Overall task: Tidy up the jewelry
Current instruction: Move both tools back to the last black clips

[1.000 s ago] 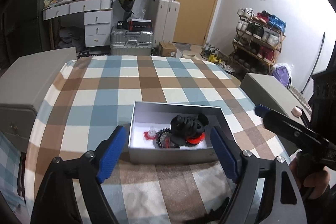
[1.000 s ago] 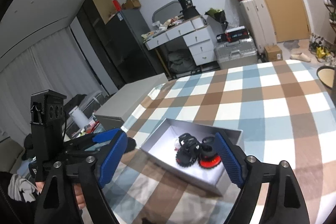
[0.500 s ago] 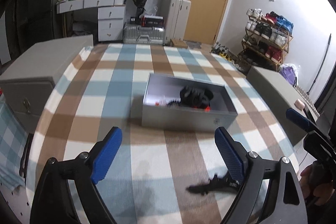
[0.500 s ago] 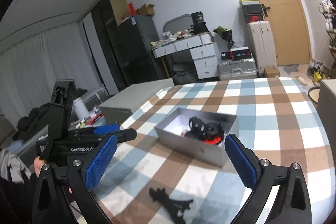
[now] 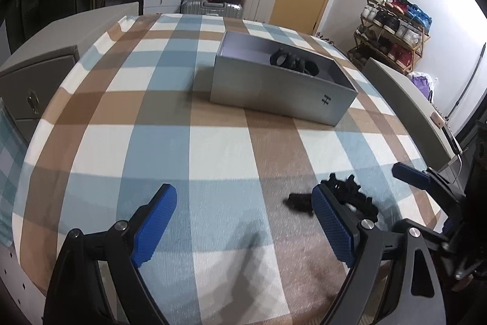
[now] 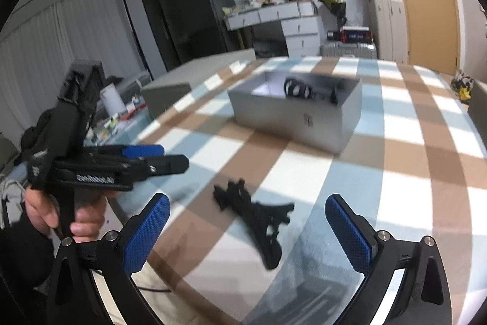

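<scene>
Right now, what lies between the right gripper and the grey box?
In the right wrist view, the black tower-shaped stand lies flat on the checked cloth between the open right gripper and the grey box; otherwise bare cloth.

Matt grey box (image 5: 283,93), woven checked tablecloth (image 5: 158,124)

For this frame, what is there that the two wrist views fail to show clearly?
- Grey open box contents: left wrist view, near wall hides all but a black piece; right wrist view, motion blur.
- Black Eiffel-tower-shaped stand: blurred in the right view; partly behind the left gripper finger in the left.
</scene>
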Available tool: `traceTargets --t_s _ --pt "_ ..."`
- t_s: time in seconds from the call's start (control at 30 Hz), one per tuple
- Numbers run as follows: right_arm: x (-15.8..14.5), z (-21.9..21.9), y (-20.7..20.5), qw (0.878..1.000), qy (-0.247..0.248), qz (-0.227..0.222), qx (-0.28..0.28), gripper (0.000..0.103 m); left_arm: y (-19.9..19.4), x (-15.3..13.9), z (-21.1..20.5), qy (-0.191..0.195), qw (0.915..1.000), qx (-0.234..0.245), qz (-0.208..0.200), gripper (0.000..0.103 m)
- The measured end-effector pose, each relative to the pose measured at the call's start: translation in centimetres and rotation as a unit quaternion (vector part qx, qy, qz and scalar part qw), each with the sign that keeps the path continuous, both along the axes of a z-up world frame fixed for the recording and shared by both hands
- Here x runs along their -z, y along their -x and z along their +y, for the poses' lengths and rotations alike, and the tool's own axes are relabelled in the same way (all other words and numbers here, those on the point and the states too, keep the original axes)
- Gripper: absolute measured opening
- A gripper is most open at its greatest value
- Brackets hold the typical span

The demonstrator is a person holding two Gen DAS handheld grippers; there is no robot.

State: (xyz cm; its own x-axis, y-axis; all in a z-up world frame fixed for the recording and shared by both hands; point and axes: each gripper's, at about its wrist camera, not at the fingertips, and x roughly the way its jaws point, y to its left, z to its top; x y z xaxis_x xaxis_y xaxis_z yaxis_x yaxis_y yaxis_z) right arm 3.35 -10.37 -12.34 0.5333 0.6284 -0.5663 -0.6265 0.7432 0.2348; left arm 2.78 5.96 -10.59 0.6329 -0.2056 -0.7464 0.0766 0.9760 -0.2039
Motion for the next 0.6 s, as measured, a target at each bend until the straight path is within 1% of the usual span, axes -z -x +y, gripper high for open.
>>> traceTargets --t_s 0.03,0.07,0.17,0.27,0.33,0.4,0.47,0.53,0.6 --pt "0.3 0.1 0.0 1.0 0.003 0.002 -0.004 0.095 0.1 0.1 0.0 -0.001 1.0 0.0 0.001 0.087" --pt "0.5 0.3 0.0 1.0 0.008 0.005 -0.008 0.088 0.1 0.1 0.0 -0.001 1.0 -0.002 0.002 0.087" --pt "1.2 0.8 0.1 0.999 0.031 0.007 -0.01 0.078 0.2 0.3 0.4 0.004 1.0 -0.005 0.006 0.087" --pt "1.6 1.1 0.4 0.999 0.046 0.004 -0.006 0.07 0.4 0.5 0.5 0.004 0.9999 -0.007 0.009 0.087" --pt "1.9 1.2 0.4 0.999 0.053 0.003 -0.003 0.062 0.6 0.6 0.5 0.002 0.9999 -0.006 0.013 0.087" --pt "2.2 1.3 0.5 0.998 0.059 0.006 -0.004 0.05 0.6 0.8 0.5 0.0 0.9999 -0.007 0.015 0.087" --pt "2.5 1.5 0.5 0.997 0.072 0.003 -0.001 0.045 0.7 0.8 0.5 -0.002 0.9998 -0.007 0.017 0.087" --pt "2.7 1.9 0.9 0.995 0.095 -0.01 0.005 0.036 0.7 0.8 0.5 -0.003 0.9998 -0.006 0.018 0.087" --pt "2.9 2.1 1.1 0.994 0.107 -0.017 0.004 0.019 0.6 0.8 0.4 -0.003 0.9998 -0.006 0.019 0.087"
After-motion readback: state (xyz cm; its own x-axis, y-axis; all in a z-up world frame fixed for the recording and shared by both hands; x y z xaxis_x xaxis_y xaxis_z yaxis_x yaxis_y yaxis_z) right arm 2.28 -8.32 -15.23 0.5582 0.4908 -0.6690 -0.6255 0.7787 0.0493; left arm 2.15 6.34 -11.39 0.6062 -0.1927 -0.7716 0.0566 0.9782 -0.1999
